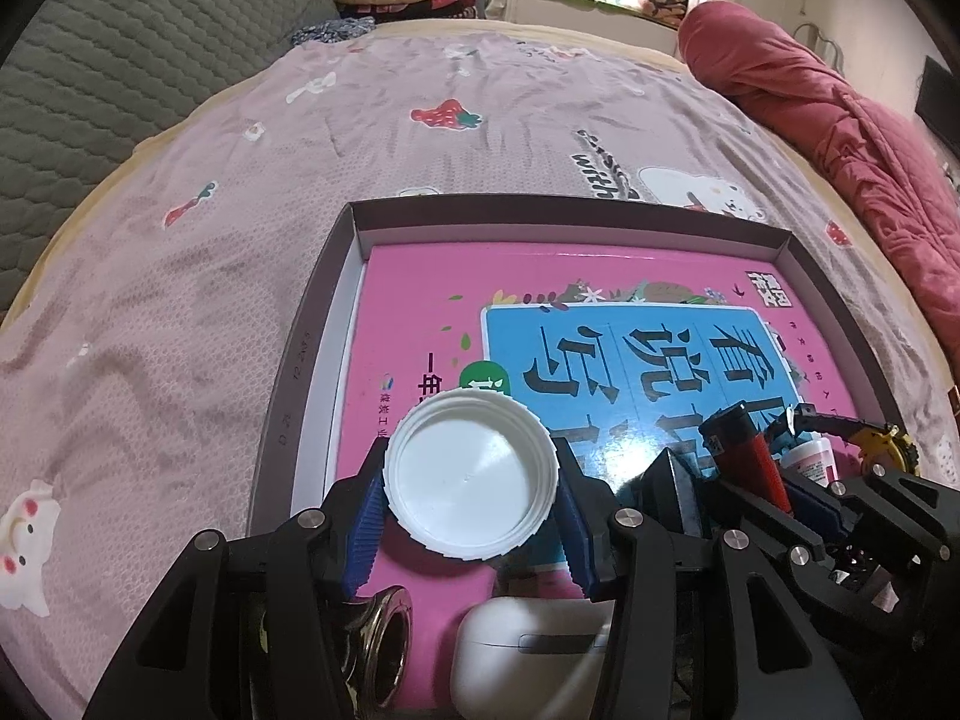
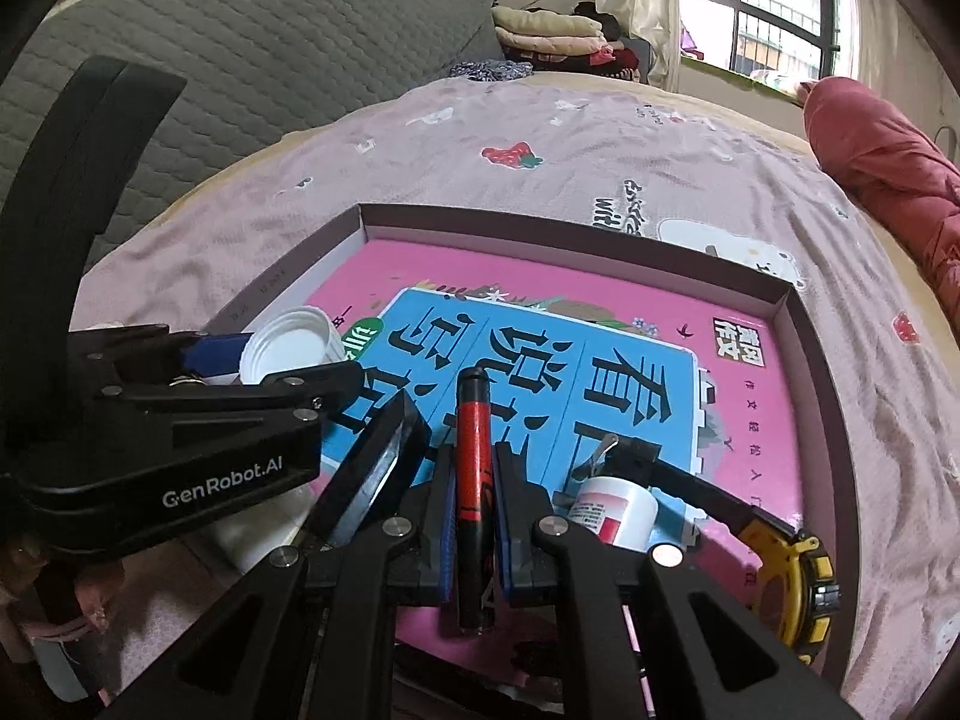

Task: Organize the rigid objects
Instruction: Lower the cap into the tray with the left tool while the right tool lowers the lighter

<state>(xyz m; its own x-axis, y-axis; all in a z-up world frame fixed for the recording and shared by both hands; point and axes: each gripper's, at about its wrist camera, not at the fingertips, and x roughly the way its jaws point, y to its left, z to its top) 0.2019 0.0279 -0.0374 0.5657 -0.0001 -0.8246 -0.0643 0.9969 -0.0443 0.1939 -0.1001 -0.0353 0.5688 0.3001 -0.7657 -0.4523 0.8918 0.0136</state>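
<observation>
White plastic, the cap sat clamped in the left gripper above the tray; the right gripper pinched a red lighter (tape measure, small jar beside).

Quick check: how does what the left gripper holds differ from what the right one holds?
The left gripper holds a white cap; the right gripper holds a red lighter. The cap is round and wide, open side toward the camera, while the lighter is slim and long, lying along the fingers. The cap spreads its gripper wide; the lighter's gripper is nearly closed. Both are held over the pink book in the box.
</observation>
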